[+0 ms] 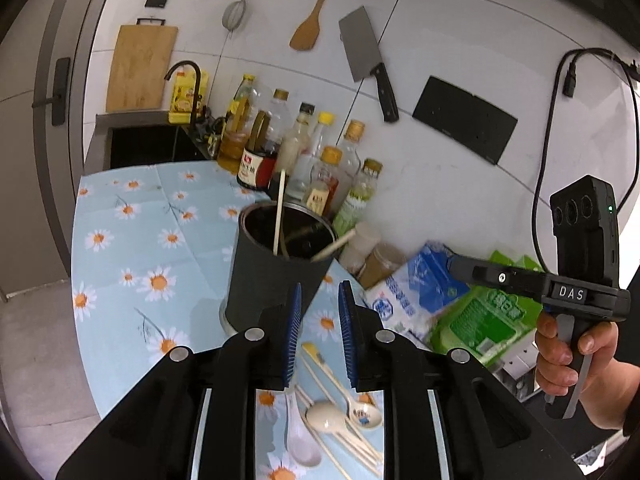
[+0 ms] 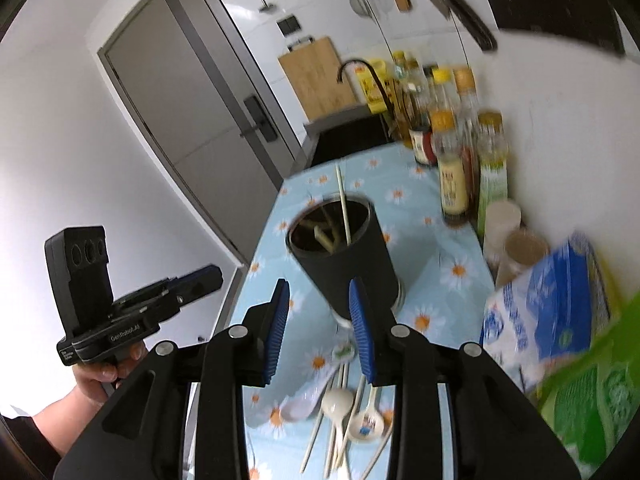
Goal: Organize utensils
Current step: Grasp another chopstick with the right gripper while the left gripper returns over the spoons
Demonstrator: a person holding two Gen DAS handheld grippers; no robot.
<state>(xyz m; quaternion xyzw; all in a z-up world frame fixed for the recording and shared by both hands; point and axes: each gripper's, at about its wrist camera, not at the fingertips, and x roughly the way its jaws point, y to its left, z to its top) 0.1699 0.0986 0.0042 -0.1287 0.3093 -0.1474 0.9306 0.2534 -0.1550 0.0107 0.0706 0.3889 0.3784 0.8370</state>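
the left tongs (image 1: 319,312) are held slightly parted with nothing between the blue pads, and the right tongs (image 2: 320,320) are parted a little wider and are opening, also with nothing between them. just beyond both pairs stands the dark holder (image 1: 272,268), which already carries a few chopsticks (image 1: 279,216) leaning against its rim. the loose utensils (image 2: 344,412), a heap of spoons and chopsticks, lie on the flowered bench (image 1: 132,240) directly below and slightly behind the tips of both tongs.

the step in hand is judged to be the reach for the next piece from the heap. it would be done best if one piece at the edge of the heap were chosen, so that crossed chopsticks are not dragged along. the right tongs should be opened further before being lowered, and a spoon should be taken across its narrow handle, not its bowl. the bottles (image 1: 320,152) beyond the holder stand close together, so wide swings near them are better avoided. the holder could tip if its rim is struck.
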